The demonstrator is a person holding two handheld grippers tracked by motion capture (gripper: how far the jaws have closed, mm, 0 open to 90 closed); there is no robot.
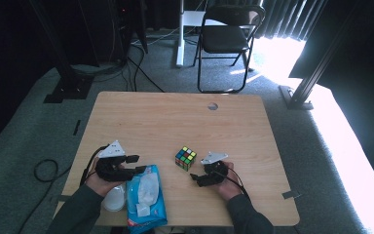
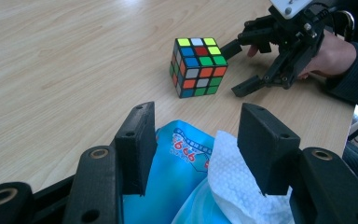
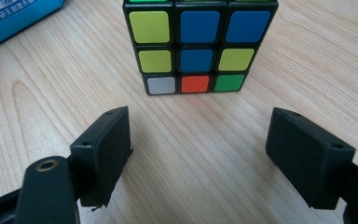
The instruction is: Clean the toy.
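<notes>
Rubik's cube [image 3: 199, 44], upper centre, looked rigid, light, slick; right gripper [image 3: 198, 156] jaws released, best across opposite flat faces.

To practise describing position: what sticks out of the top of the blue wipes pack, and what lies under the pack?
A white wipe sticks out of the top of the blue wipes pack. The pack rests on the wooden table; the pack itself covers whatever is directly beneath it.
</notes>
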